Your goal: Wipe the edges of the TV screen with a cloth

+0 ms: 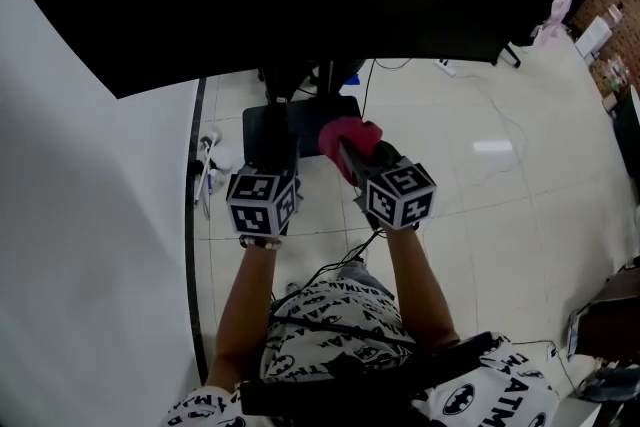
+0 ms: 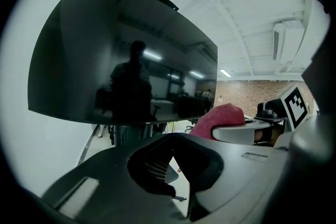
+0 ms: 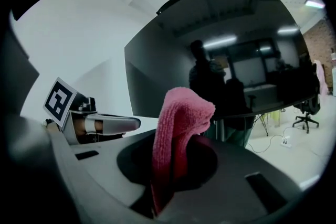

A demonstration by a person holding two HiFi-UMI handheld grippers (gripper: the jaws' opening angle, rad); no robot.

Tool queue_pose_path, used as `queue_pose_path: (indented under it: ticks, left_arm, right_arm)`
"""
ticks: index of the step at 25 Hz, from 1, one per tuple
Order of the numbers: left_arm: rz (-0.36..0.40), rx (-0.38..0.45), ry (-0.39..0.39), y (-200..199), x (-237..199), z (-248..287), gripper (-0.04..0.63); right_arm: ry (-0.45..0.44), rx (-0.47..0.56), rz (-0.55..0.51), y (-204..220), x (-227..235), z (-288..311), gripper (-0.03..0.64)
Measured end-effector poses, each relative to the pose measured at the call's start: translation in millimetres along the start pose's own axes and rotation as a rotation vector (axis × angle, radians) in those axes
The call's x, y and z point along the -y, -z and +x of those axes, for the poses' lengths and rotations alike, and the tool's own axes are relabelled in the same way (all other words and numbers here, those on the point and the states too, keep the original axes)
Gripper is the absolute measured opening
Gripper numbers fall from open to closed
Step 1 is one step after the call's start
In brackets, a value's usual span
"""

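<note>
Right gripper view: right claw (image 3: 169, 168) clamped on pink cloth (image 3: 178, 123), held below TV screen (image 3: 220, 44), short of lower edge, no contact. Left claw (image 2: 173, 140) closed, empty, also below screen. Judgement: wiping not begun; all edges left.

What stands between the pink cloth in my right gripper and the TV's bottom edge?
Nothing visible. The right gripper clamps the pink cloth, with only open air up to the TV screen and its lower edge. The left gripper sits off to its side, clear of that path.
</note>
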State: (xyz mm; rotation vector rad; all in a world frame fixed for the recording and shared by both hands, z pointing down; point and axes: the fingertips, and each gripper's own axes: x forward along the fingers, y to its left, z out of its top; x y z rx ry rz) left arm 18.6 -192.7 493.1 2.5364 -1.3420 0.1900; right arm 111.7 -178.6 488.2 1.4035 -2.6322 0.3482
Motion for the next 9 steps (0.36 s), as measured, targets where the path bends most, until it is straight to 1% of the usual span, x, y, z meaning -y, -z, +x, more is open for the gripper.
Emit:
queue_pose_path:
  ticks: [4,9]
  left_arm:
    - [0.006,-0.008,-0.009,3.5,-3.6,-3.6,-0.005]
    - [-0.009,-0.011,-0.023,10.2,-10.1,-6.9,-0.005]
  right_arm:
    - [-0.006,0.01,0.018,-4.0,-1.3,-1.5,0.052]
    - [0.005,0.012,0.006,-5.4,-4.3,-0.6,0.052]
